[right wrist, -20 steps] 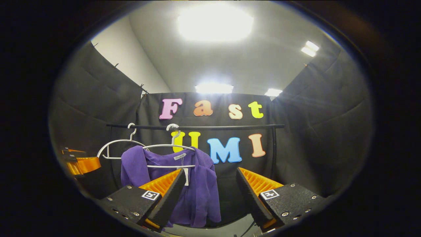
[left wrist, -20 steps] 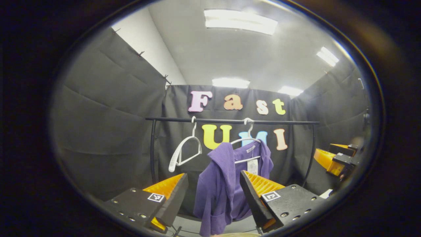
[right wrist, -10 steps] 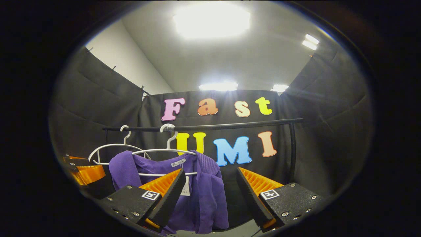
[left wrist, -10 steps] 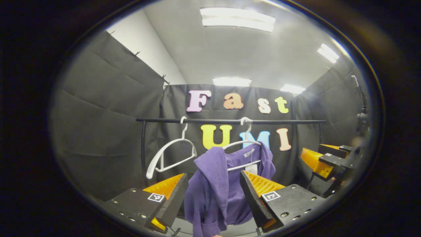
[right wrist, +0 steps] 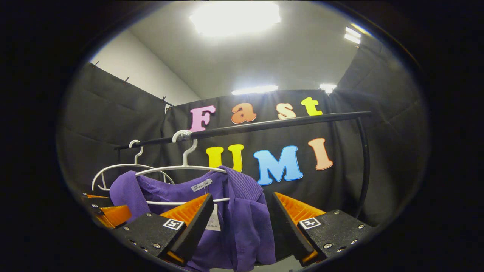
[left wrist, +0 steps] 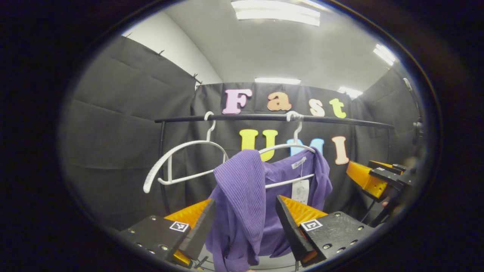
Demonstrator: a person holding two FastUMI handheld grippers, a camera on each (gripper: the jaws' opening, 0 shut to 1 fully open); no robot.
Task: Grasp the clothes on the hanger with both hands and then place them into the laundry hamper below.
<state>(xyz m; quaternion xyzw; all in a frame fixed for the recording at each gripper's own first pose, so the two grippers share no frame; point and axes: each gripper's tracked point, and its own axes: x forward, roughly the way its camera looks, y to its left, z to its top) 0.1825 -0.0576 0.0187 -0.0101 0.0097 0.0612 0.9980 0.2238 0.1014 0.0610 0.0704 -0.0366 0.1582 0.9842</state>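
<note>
Purple top (left wrist: 242, 196) hangs on a white hanger (left wrist: 287, 149), hooked over the black rail (left wrist: 264, 118) at the back of the booth. A 2nd white hanger (left wrist: 181, 162) is bare on the rail, just to the side.

Left gripper (left wrist: 245, 223): jaws wide open, aimed at the near shoulder/sleeve fold, which shows between the two jaws. No contact visible, cloth looks a bit beyond them.

Right gripper (right wrist: 240, 223): jaws open too, lined up on the other shoulder; cloth sits between the jaws in view, can't tell if touching.

Why this setup, IMO: one gripper per shoulder so the top lifts off evenly w/o snagging.

Orientation: top's long axis vertical, collar up at the hanger bar, hem down. Shoulder line runs along the rail. Front hangs open, tag (right wrist: 213, 219) dangling inside.
</note>
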